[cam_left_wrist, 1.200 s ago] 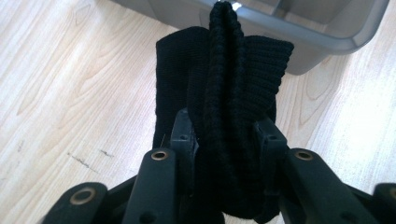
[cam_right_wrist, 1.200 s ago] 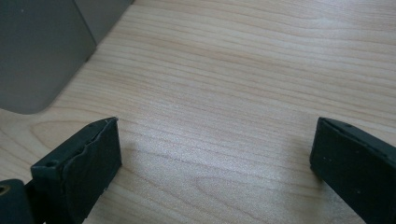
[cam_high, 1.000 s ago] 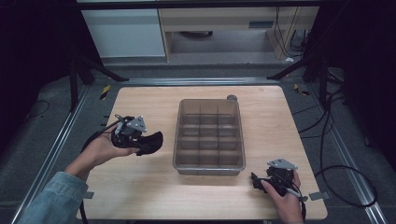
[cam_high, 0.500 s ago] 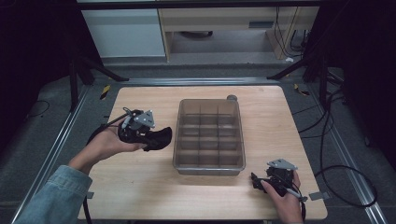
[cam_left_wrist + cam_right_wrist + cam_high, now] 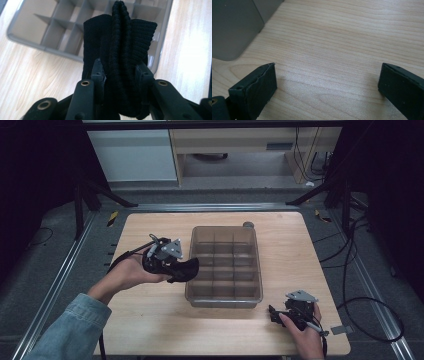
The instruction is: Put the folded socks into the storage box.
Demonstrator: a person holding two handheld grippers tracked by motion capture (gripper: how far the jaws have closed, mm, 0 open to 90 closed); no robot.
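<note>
My left gripper [image 5: 186, 270] is shut on a folded black knitted sock [image 5: 120, 47], held just above the left rim of a grey divided organiser box [image 5: 252, 296]. In the left gripper view the sock stands up between the two pads [image 5: 98, 71] and hides part of the box's compartments [image 5: 57, 32]. The sock [image 5: 184, 269] hangs over the box's left edge in the high view. My right gripper [image 5: 273, 315] rests on the table by the box's near right corner, jaws wide apart with only bare wood [image 5: 329, 57] between them.
The wooden table [image 5: 150, 320] sits in a metal frame. A small grey round thing [image 5: 248, 225] lies at the box's far right corner. A corner of the box [image 5: 234, 27] shows at the upper left of the right gripper view. Cables [image 5: 360, 285] trail at the right.
My left gripper has carried the sock to the right, from the table's left part up to the box's left rim. The right gripper has stayed put.
</note>
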